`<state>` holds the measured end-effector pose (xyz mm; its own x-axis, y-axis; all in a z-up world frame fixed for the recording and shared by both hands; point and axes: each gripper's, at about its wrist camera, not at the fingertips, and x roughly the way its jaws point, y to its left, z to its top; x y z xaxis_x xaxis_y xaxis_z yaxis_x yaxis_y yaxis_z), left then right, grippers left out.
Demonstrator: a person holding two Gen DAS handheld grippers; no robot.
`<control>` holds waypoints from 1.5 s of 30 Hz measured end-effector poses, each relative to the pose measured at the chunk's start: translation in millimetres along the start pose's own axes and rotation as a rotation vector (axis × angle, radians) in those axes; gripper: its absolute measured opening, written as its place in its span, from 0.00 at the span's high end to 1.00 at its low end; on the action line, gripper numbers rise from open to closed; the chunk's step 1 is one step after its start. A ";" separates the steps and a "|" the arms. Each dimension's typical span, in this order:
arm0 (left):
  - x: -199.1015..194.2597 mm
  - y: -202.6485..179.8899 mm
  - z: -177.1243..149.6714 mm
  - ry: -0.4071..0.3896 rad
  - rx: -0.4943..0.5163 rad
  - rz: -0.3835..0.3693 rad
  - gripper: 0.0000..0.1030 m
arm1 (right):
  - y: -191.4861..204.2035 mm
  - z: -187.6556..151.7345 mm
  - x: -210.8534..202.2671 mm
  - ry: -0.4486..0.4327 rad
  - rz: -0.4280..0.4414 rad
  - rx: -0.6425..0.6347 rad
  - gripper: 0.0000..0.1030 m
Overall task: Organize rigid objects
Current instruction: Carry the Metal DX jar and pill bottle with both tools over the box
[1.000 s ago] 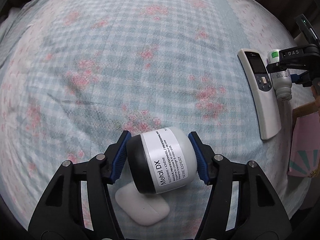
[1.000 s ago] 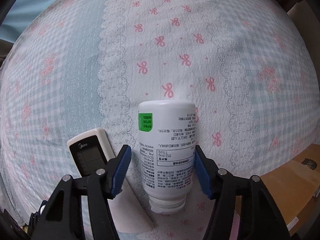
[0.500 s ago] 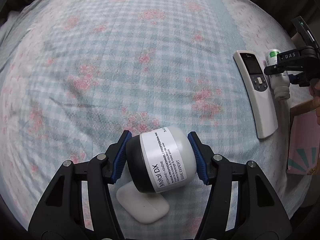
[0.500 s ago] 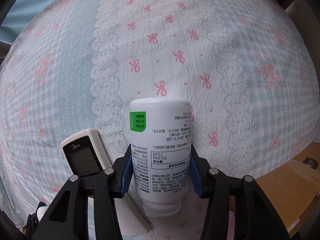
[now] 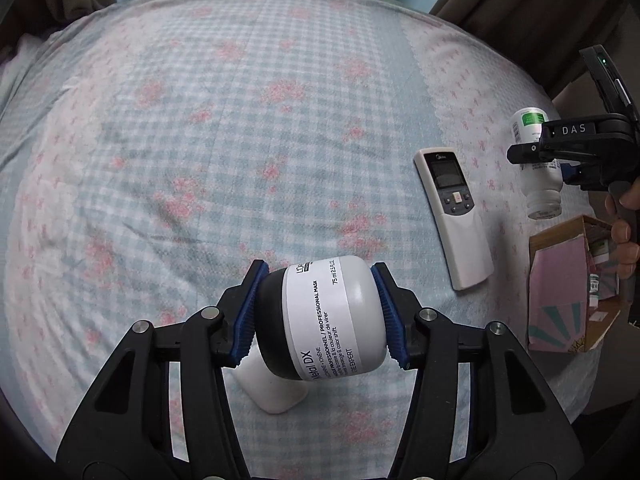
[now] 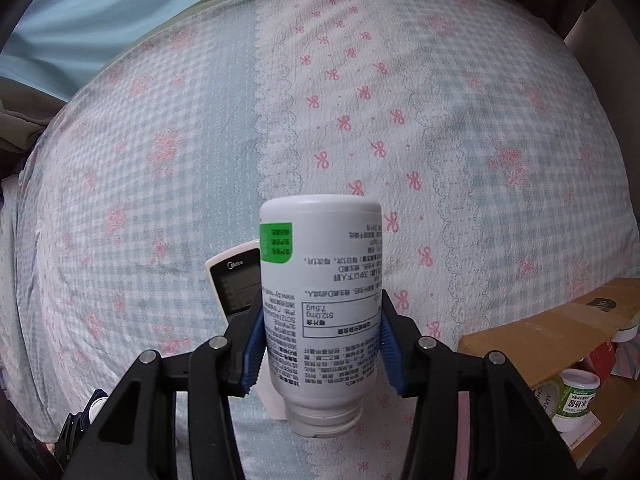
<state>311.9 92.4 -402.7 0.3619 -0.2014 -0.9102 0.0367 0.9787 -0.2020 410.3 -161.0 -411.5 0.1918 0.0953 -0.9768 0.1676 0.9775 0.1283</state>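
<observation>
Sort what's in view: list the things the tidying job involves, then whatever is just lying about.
In the job:
- black-lidded white cosmetic jar, held in the left gripper
- white plastic pill bottle, held in the right gripper
- brown cardboard box, likely the destination

Lying about:
- white remote control
- small white case
- checked floral bedspread

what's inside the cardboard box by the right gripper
The cardboard box holds at least one small white-capped bottle with a green label, plus a red packet and another white cap behind it. The flap and the box wall cover the rest, so the full contents cannot be seen.
</observation>
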 end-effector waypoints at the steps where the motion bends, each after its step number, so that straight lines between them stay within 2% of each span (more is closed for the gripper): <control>1: -6.5 -2.3 1.3 -0.007 0.001 -0.006 0.53 | 2.1 -2.8 -9.3 -0.011 0.007 -0.005 0.56; 9: -66.6 -23.2 14.0 -0.051 0.053 -0.069 0.55 | 20.9 -27.8 -92.1 -0.106 0.072 -0.039 0.56; 13: -102.7 -41.2 17.9 -0.091 0.095 -0.088 0.55 | 15.5 -45.9 -137.5 -0.161 0.110 -0.034 0.56; 20: -165.8 -96.1 24.4 -0.167 0.194 -0.139 0.55 | -9.3 -72.9 -213.3 -0.255 0.117 -0.039 0.56; 26: -210.6 -155.7 21.3 -0.224 0.251 -0.175 0.55 | -55.6 -94.5 -265.8 -0.314 0.117 -0.026 0.56; 32: -231.5 -216.0 9.9 -0.246 0.272 -0.188 0.55 | -118.4 -117.3 -296.2 -0.344 0.125 -0.009 0.56; 39: -226.2 -299.9 -7.4 -0.238 0.304 -0.203 0.55 | -203.1 -129.3 -305.5 -0.341 0.112 0.035 0.56; 45: -196.1 -368.6 -17.4 -0.199 0.316 -0.225 0.55 | -276.8 -127.6 -286.9 -0.292 0.089 0.076 0.56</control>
<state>211.2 -229.6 -156.1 0.4833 -0.4295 -0.7629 0.4075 0.8816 -0.2382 185.5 -434.8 -188.7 0.4768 0.1114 -0.8719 0.2074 0.9497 0.2347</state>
